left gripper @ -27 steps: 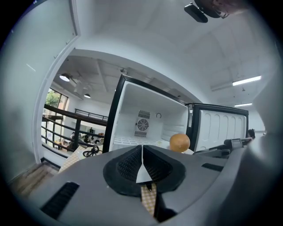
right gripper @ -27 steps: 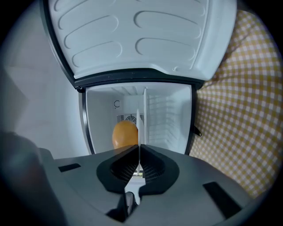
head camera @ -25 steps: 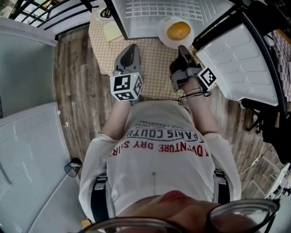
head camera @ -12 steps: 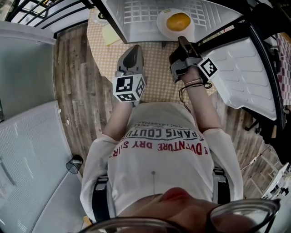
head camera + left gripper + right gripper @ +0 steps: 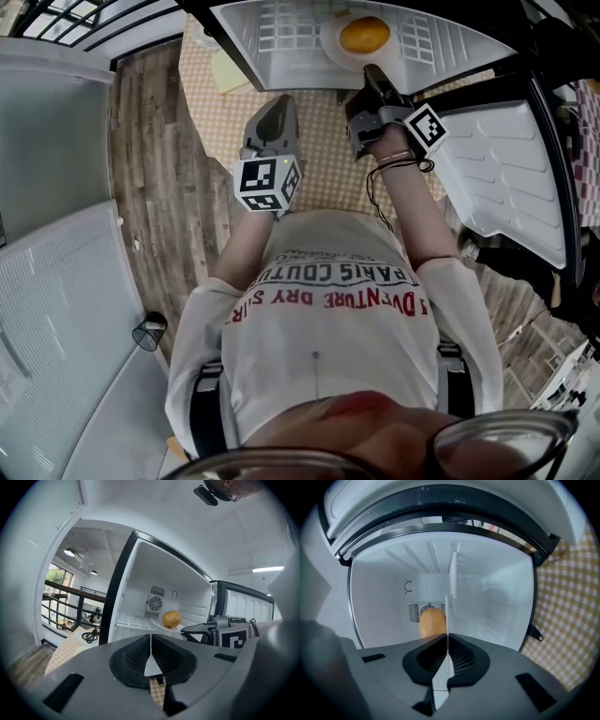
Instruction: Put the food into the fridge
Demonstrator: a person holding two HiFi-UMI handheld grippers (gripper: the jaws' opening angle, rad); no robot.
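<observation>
A round orange-yellow food item lies on a white plate. My right gripper is shut on the plate's near rim and holds it over the wire shelf inside the open small fridge. In the right gripper view the plate runs edge-on between the pads, with the food behind them. My left gripper hangs shut and empty in front of the fridge, to the left of the right one. From the left gripper view I see the food, the plate and the right gripper at the fridge mouth.
The fridge door stands open at the right. The fridge sits on a checkered tablecloth with a yellow pad at its back left. A coiled black cable lies left of the fridge. A large grey-white cabinet fills the left side.
My right gripper has carried the plate and food forward, from in front of the fridge to over its shelf. The left gripper has barely moved.
</observation>
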